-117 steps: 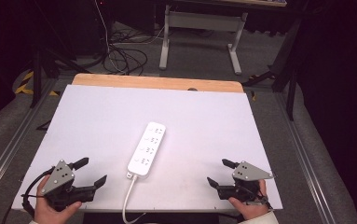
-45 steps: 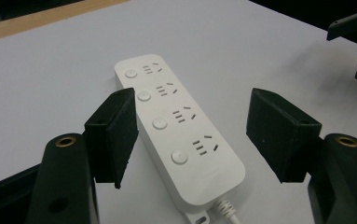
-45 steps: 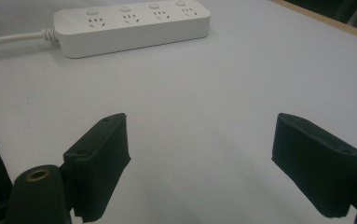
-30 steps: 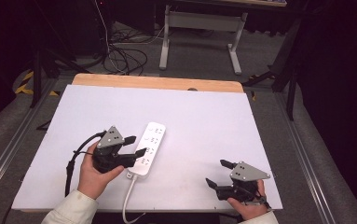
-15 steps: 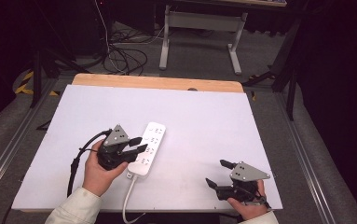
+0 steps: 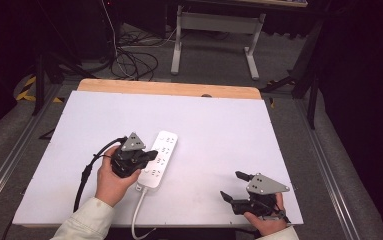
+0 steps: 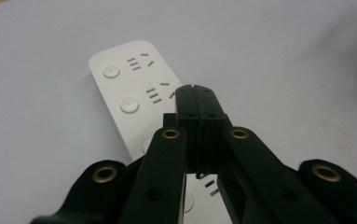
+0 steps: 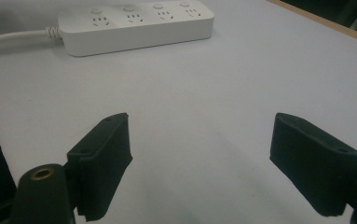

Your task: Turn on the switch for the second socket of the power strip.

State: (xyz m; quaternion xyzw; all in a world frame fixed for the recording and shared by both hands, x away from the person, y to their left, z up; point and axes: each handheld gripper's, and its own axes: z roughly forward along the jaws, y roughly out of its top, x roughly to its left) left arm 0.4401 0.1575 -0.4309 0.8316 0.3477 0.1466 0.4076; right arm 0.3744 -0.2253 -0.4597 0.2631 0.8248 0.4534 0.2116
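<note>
A white power strip (image 6: 165,142) lies lengthwise near the middle of the white tabletop (image 6: 219,125), and its cord (image 6: 138,210) runs off the front edge. My left gripper (image 6: 151,155) is over the strip's middle from the left side. Its jaws have just been closing and now meet with nothing between them. In the left gripper view the shut tips (image 7: 196,88) hover over the strip (image 7: 129,84), beside its round buttons and sockets. My right gripper (image 6: 231,185) rests open at the front right. In the right gripper view its jaws (image 8: 199,140) stand wide apart, with the strip (image 8: 134,23) far off.
A wooden strip (image 6: 169,88) borders the table's far edge. Behind it on the floor stand white desk legs (image 6: 251,55) and a tangle of dark cables (image 6: 129,57). Metal rails run along both sides of the table.
The left hand has travelled from the front left corner to the power strip, edging right and lower over it. Its jaws went from apart to closed. The right gripper has not moved.
</note>
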